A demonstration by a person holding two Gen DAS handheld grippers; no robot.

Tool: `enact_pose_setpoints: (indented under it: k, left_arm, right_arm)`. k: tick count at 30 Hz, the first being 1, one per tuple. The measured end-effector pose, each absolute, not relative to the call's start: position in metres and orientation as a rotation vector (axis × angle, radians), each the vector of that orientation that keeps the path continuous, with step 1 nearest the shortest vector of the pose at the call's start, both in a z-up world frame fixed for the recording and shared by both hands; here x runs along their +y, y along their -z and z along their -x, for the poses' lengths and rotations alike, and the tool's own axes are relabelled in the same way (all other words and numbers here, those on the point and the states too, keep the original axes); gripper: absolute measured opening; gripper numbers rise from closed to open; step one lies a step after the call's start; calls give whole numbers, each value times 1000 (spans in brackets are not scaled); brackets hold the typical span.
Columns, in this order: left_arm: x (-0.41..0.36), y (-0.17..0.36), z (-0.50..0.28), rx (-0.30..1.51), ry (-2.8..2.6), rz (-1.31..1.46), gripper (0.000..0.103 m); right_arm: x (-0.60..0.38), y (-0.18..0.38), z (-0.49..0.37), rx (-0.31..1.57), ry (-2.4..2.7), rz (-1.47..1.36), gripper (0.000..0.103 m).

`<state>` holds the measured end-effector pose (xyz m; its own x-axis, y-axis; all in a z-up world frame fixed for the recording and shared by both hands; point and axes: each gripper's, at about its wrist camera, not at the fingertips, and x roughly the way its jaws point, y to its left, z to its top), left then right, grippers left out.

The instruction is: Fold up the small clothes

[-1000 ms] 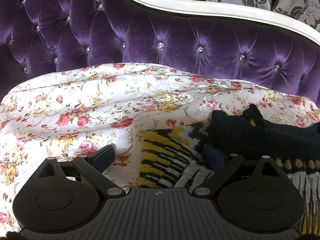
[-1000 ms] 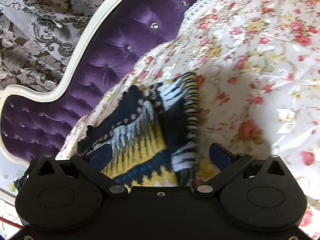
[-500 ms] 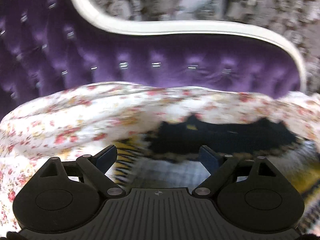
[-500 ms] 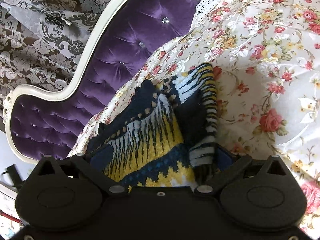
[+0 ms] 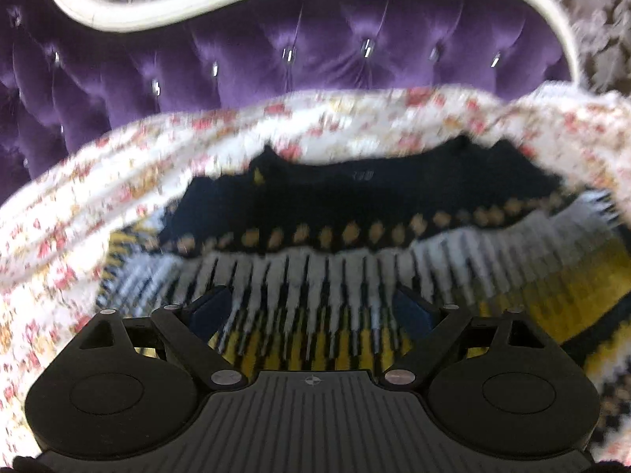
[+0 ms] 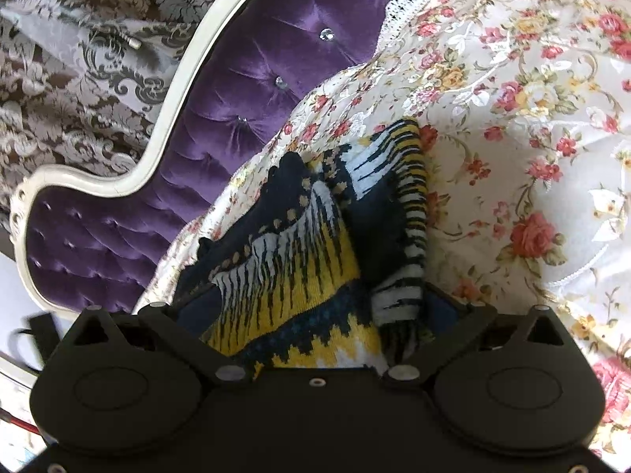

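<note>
A small knitted sweater (image 5: 355, 244), navy at the collar with white, black and yellow bands, lies on a floral cover (image 5: 98, 181). In the left wrist view my left gripper (image 5: 311, 307) is open just above the sweater's striped middle; the view is blurred. In the right wrist view the sweater (image 6: 292, 260) lies partly folded, one striped sleeve (image 6: 406, 213) turned over its body. My right gripper (image 6: 315, 315) is open, its jaws on either side of the sweater's lower part, the right finger partly hidden by the sleeve.
The floral cover (image 6: 512, 118) drapes a purple tufted sofa back (image 5: 315, 51) with a white curved frame (image 6: 157, 149). Patterned grey curtains (image 6: 79, 79) hang behind. Cables lie at the lower left (image 6: 23, 339) of the right wrist view.
My left gripper has swung right from the sweater's sleeve edge to over its middle. My right gripper has moved forward over the sweater's lower part. Both stay open.
</note>
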<state>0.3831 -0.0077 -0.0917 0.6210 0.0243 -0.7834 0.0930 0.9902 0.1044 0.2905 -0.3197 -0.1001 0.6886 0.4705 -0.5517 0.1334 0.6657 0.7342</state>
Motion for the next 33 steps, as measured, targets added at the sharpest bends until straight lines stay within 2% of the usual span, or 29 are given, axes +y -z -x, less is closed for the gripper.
enact_pose_setpoints:
  k: [7, 16, 18, 19, 20, 21, 22, 27, 33]
  left_arm:
    - [-1, 100, -380, 867, 43, -109, 95]
    - [-1, 96, -383, 865, 47, -99, 95]
    - [1, 93, -383, 876, 49, -78, 92]
    - [2, 90, -382, 882, 52, -68, 87]
    - [3, 86, -380, 890, 63, -59, 85]
    - [3, 82, -376, 897, 77, -52, 80]
    - [4, 79, -372, 903, 91, -44, 79]
    - [7, 71, -332, 940, 189, 1, 79]
    - [1, 94, -305, 940, 216, -73, 80]
  right_arm:
    - [-331, 108, -293, 766, -283, -916, 103]
    - [-312, 105, -301, 729, -297, -821, 101]
    - [-311, 103, -299, 744, -268, -798, 72]
    - [-311, 104, -300, 761, -249, -792, 49]
    - [-311, 105, -299, 770, -236, -794, 39]
    - [-312, 106, -298, 772, -229, -801, 39]
    - [-313, 107, -297, 775, -223, -806, 38]
    - [-312, 100, -294, 771, -223, -790, 38]
    - [-302, 91, -294, 769, -226, -739, 38]
